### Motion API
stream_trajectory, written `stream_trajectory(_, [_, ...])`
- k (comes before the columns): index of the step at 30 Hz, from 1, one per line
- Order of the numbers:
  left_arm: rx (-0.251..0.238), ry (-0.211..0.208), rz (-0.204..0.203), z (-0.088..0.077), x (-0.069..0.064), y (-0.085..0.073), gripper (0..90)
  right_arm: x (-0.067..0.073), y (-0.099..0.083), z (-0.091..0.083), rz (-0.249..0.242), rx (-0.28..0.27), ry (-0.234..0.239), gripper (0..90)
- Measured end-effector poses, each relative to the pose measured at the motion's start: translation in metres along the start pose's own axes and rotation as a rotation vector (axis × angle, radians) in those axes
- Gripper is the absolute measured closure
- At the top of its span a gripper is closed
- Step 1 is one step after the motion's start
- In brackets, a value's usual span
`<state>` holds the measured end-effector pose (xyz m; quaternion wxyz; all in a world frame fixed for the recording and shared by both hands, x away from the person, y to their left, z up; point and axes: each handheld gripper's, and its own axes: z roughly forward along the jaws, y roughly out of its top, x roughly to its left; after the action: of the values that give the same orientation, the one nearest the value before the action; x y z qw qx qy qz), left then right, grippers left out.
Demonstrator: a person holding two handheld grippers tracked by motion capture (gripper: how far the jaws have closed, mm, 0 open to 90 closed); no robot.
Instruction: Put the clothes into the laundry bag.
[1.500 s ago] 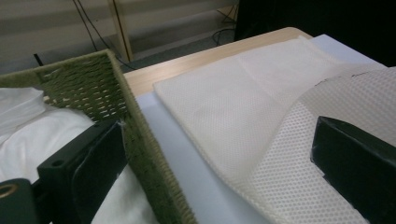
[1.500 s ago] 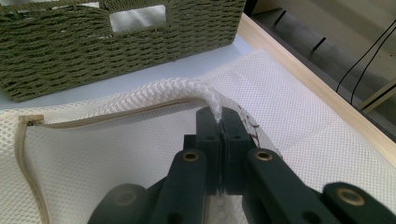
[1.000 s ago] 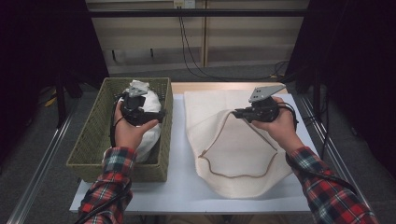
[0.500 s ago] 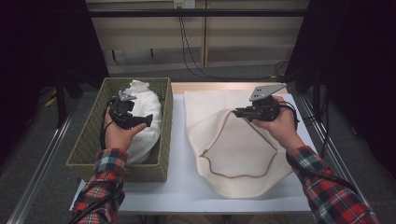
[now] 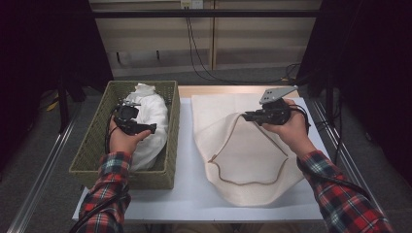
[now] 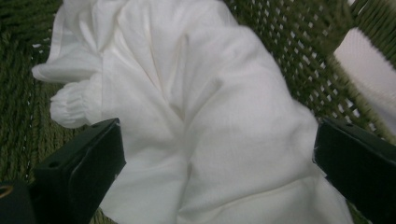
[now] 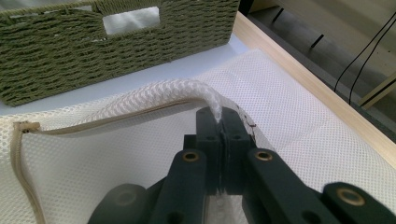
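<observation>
Lying flat along the desk's right side, opening toward the near edge: a mesh laundry bag, soft and light. Pinching its rim, jaws fully closed on the mesh: the right gripper, lifting the mouth. Hovering wide apart over the white garment in the wicker basket at the left edge: the left gripper. Looking limp, light and unbreakable; probably best gathering a thick fold mid-bundle.

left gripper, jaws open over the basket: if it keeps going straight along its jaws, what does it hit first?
Most likely the white garment lying in the woven basket. In the left gripper view the open jaws of the left gripper frame the cloth dead ahead, with nothing in between. How close it is cannot be told.
</observation>
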<state>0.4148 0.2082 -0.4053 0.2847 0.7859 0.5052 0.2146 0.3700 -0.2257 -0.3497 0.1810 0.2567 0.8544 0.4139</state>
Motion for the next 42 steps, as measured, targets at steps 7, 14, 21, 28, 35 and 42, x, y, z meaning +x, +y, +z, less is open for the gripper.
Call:
stream_trajectory(7, [0.097, -0.029, 0.026, 0.017, -0.005, 0.000, 1.1, 0.001, -0.003, 0.002, 0.000, 0.004, 0.004, 88.6])
stream_trajectory(14, [0.129, -0.043, 0.017, 0.024, -0.006, -0.002, 0.0, 0.003, -0.006, 0.005, -0.001, 0.015, 0.007, 88.6])
stream_trajectory(21, [0.211, -0.067, 0.031, 0.033, -0.009, -0.006, 0.1, 0.003, -0.006, 0.007, 0.002, 0.011, 0.006, 88.6])
stream_trajectory(28, [0.268, -0.051, 0.032, 0.039, -0.009, -0.009, 0.8, 0.003, -0.007, 0.008, 0.003, 0.018, 0.005, 88.6])
stream_trajectory(35, [0.290, -0.050, 0.045, 0.044, -0.011, -0.011, 2.6, 0.002, -0.006, 0.007, 0.012, 0.014, 0.001, 88.6])
stream_trajectory(42, [0.360, -0.077, 0.095, 0.050, -0.014, -0.014, 10.9, -0.001, -0.008, 0.004, 0.019, 0.022, -0.014, 88.6])
